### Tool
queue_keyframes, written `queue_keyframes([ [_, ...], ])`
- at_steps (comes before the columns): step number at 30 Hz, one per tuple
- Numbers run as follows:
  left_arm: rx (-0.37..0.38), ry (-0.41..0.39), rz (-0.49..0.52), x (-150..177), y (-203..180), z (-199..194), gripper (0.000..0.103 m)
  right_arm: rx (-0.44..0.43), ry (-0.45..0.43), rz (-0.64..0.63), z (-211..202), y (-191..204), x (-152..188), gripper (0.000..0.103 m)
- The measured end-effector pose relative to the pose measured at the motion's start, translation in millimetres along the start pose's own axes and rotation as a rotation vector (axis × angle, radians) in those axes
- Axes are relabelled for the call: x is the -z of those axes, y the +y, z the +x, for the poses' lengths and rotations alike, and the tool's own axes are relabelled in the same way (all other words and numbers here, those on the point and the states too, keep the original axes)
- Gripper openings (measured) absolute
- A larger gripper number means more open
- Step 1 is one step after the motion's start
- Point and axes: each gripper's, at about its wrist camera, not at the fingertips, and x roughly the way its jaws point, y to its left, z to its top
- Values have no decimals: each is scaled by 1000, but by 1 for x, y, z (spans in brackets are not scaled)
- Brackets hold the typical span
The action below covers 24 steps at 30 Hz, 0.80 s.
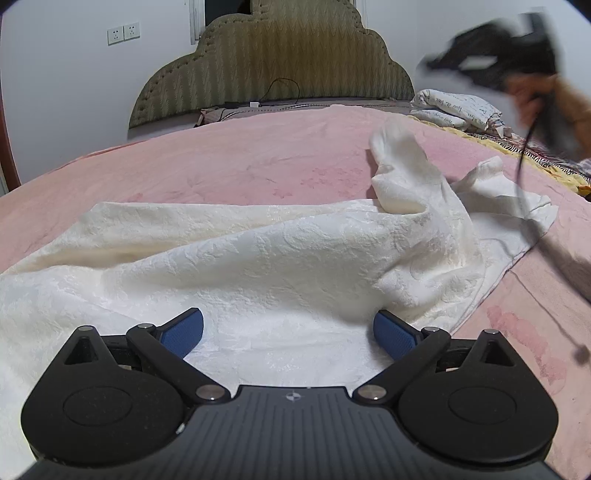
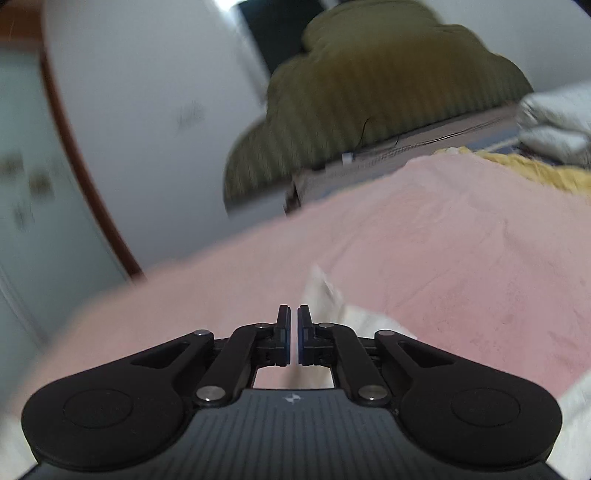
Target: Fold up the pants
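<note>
Partly blurred right tool, pants cropped

Pink bedspread, olive headboard, wall sockets.

Left hand-held gripper gapes wide — right hand-held gripper closed, empty, raised.

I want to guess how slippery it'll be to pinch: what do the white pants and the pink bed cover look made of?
White pants: seemingly a thin woven cloth, matte, with a raised, crinkled floral pattern; likely easy to pinch. Pink bed cover: apparently soft plush or fleece, with a fuzzy, faintly embossed surface.
</note>
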Motion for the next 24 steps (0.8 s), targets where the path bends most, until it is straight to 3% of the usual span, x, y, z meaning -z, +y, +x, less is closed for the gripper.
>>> queue_keyframes([
  [3, -6, 0, 7, 0, -1, -1, 100, -56, -124, 51, -69, -7, -14, 3],
  [7, -3, 9, 8, 1, -1, 0, 101, 88, -54, -4, -101, -30, -6, 4],
  [9, -4, 12, 8, 0, 0, 2, 102, 113, 15, 51, -84, -44, 1, 13],
  [10, -6, 12, 7, 0, 0, 2, 102, 68, 47, 111, -72, -53, 5, 17],
  [12, -10, 14, 8, -2, 0, 4, 103, -7, 97, 199, -42, -67, 13, 56],
  [13, -9, 15, 6, -1, 0, 4, 103, -17, 128, 218, -23, -71, 16, 63],
  [17, -8, 17, 1, -1, 1, 4, 103, -12, 206, 278, 34, -80, 30, 66],
  [20, -5, 21, -3, -2, 2, 4, 103, -34, 248, 315, 50, -83, 40, 63],
  [24, -4, 22, -6, -2, 3, 4, 103, 19, 279, 310, 71, -81, 46, 63],
])
